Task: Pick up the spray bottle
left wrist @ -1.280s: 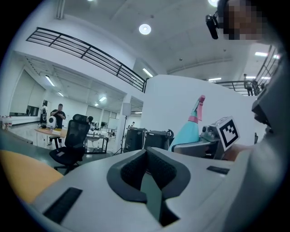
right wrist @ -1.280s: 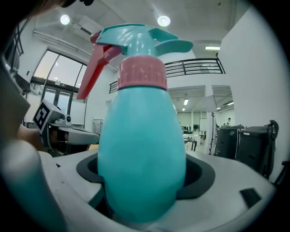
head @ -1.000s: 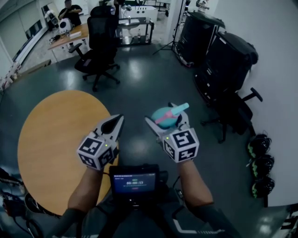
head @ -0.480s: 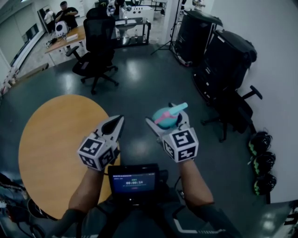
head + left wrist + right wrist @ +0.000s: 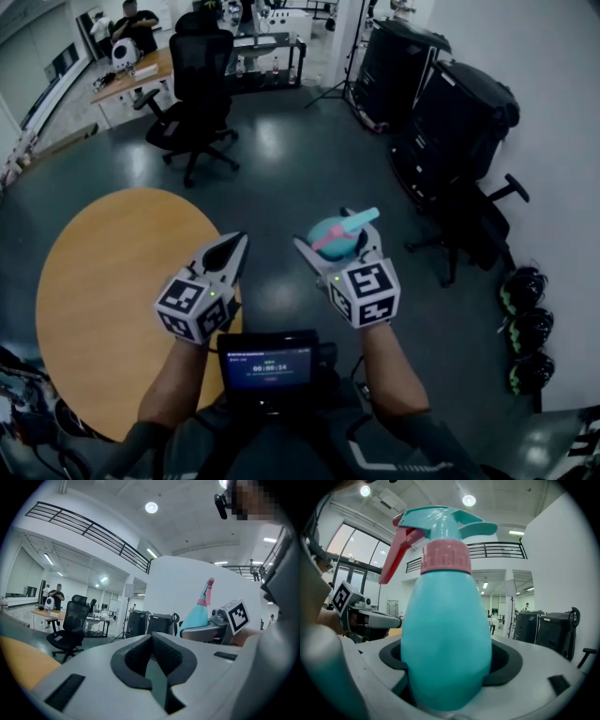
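Right gripper (image 5: 445, 686) around smooth teal spray bottle (image 5: 445, 634)

Teal spray bottle (image 5: 445, 634), pink collar and trigger — black-and-white markers on left gripper (image 5: 240, 240) and right gripper (image 5: 334, 236).

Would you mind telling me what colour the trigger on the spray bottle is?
The spray bottle has a pinkish-red trigger; the right gripper view shows it best.

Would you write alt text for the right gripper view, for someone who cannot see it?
A teal spray bottle with a pink collar and red trigger stands upright, clamped in the right gripper, filling the frame. The left gripper shows behind it at left.
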Tool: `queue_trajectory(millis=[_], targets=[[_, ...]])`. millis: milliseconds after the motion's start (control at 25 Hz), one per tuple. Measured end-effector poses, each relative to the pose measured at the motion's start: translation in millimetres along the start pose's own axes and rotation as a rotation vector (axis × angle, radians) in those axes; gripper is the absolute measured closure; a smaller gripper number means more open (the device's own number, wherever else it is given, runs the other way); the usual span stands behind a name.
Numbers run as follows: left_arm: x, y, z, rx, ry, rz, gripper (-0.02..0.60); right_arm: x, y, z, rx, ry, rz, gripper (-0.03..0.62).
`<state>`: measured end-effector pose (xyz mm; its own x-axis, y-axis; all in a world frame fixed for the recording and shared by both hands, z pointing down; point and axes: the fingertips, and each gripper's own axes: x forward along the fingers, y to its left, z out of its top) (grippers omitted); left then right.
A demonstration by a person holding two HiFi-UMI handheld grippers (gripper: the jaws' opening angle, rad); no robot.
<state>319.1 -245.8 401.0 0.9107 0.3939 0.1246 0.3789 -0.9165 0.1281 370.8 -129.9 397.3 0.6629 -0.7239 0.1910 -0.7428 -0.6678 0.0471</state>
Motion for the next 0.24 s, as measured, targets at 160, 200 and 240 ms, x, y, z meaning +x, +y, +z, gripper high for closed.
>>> queue_trajectory(millis=[160,200,240], targets=[[-1.1,0.9,-3.1,-0.007,0.001,0.000,0.580,0.0,-0.1,-2.8,0.000,0.002,0.000,0.160],[-1.4,0.5,-3.8,-0.007,0.001,-0.001,0.580,-0.5,-0.1,-3.9,0.000,0.003,0.000,0.160],[-1.6,0.1,-4.4,-0.008,0.001,-0.001,0.580,-1.0,-0.1,-4.9,0.001,0.003,-0.001,0.160]])
